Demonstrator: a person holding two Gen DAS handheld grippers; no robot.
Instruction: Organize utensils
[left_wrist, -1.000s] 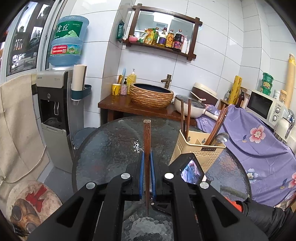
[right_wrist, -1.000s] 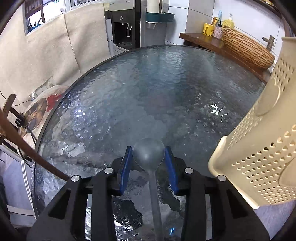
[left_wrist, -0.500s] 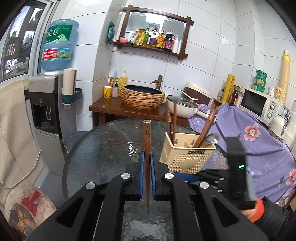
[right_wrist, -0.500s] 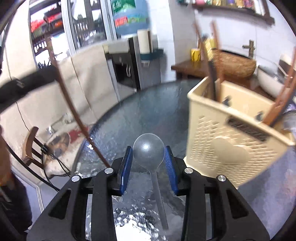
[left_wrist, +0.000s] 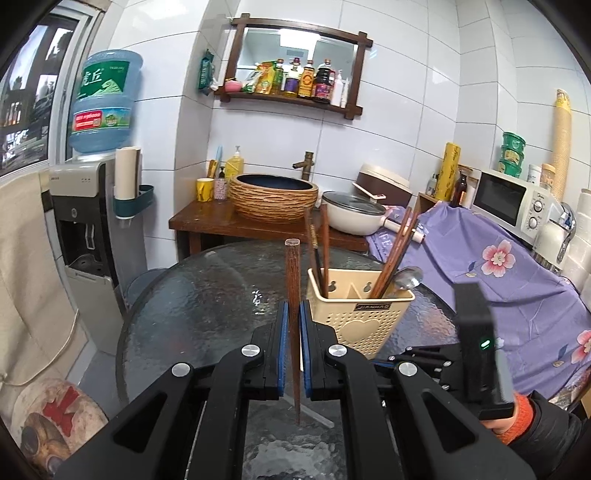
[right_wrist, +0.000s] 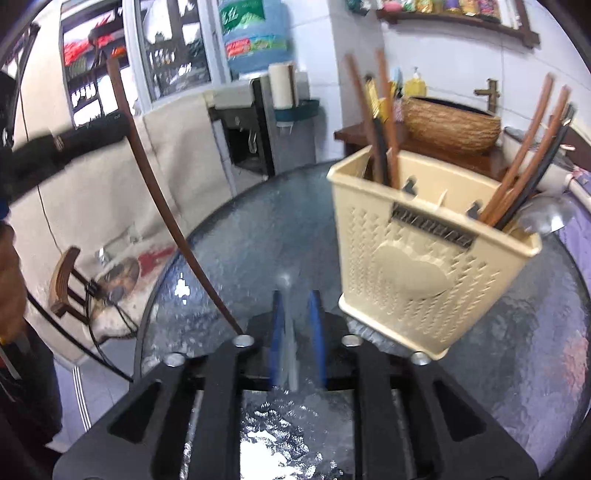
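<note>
My right hand-held gripper (right_wrist: 297, 314) is smeared by motion, so the spoon (right_wrist: 286, 332) between its blue pads is only a grey streak and I cannot tell how firmly it is gripped. The utensil caddy (right_wrist: 417, 266) hides the lower ends of its chopsticks (right_wrist: 524, 155). The caddy's label (left_wrist: 373, 306) is too small to read. The bench (left_wrist: 207, 306) is cut off behind my left hand-held gripper (left_wrist: 291, 325).

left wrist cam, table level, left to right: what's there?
Water dispenser → held chopstick in the left gripper → beige utensil caddy → right gripper → purple floral cloth.
</note>
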